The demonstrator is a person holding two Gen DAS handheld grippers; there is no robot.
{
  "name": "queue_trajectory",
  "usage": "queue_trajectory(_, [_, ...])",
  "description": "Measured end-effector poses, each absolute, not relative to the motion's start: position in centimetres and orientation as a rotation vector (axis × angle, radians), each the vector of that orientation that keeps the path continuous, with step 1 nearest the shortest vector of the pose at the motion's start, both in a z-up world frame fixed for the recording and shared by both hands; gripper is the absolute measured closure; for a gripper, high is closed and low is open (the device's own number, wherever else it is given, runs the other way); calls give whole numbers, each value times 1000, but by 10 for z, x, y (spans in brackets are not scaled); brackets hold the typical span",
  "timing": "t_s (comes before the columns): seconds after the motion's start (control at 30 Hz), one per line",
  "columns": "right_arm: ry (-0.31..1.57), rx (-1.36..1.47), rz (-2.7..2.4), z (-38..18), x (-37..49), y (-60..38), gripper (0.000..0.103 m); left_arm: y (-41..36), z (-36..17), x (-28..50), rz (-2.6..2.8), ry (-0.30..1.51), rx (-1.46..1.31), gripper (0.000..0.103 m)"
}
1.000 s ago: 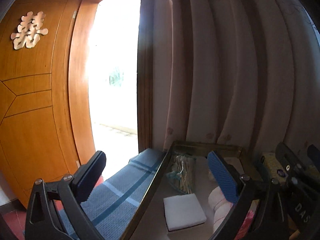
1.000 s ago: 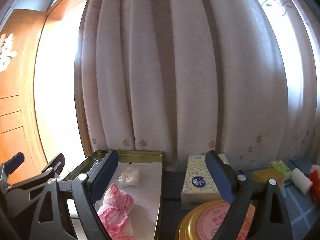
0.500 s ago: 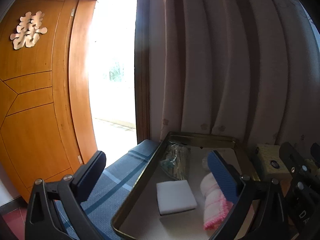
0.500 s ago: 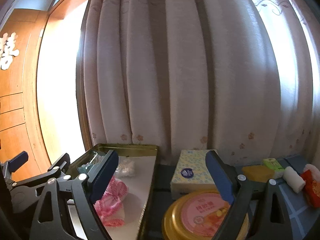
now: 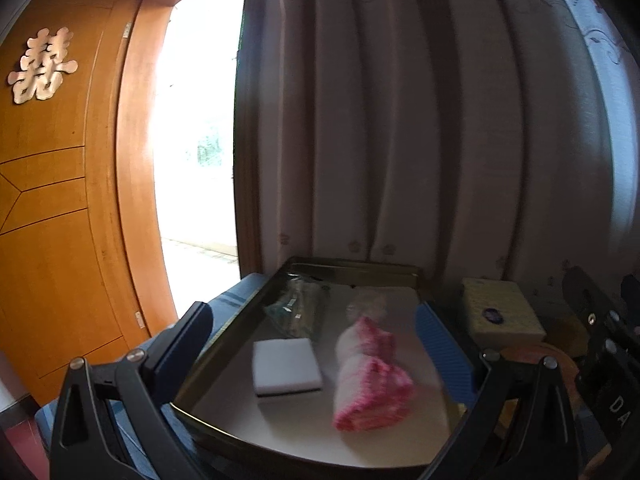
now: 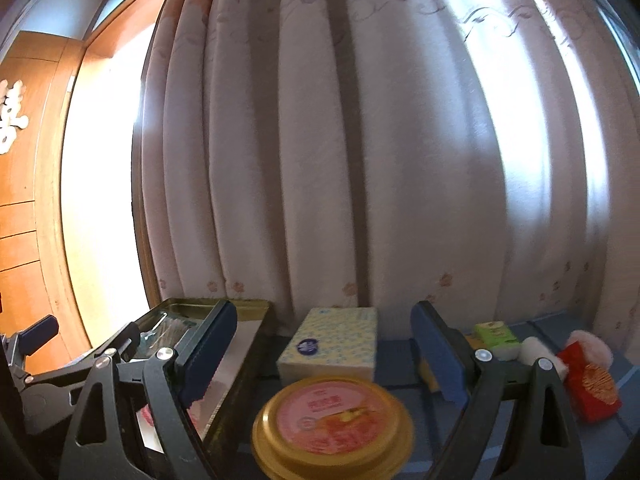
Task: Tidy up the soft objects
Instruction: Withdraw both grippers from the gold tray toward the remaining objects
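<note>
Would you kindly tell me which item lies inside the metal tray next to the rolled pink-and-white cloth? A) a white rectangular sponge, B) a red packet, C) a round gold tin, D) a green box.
A: in the left wrist view, the white rectangular sponge lies on the floor of the metal tray just left of the rolled pink-and-white cloth.

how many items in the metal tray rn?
4 in the tray: white sponge front left, pink-white towel front right, clear packet back left, pale bundle back right. The gripper finger may hide more.
</note>
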State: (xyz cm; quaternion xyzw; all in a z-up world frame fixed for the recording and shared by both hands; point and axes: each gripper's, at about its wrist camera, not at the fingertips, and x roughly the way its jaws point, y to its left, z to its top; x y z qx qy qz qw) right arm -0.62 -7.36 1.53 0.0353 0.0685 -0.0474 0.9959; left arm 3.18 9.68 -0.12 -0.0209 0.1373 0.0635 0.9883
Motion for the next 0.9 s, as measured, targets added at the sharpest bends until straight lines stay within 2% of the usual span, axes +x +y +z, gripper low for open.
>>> queue_trajectory(0.9, [51,24,-283,21,-51,-161,13,4,2,6,-46,286,14,1])
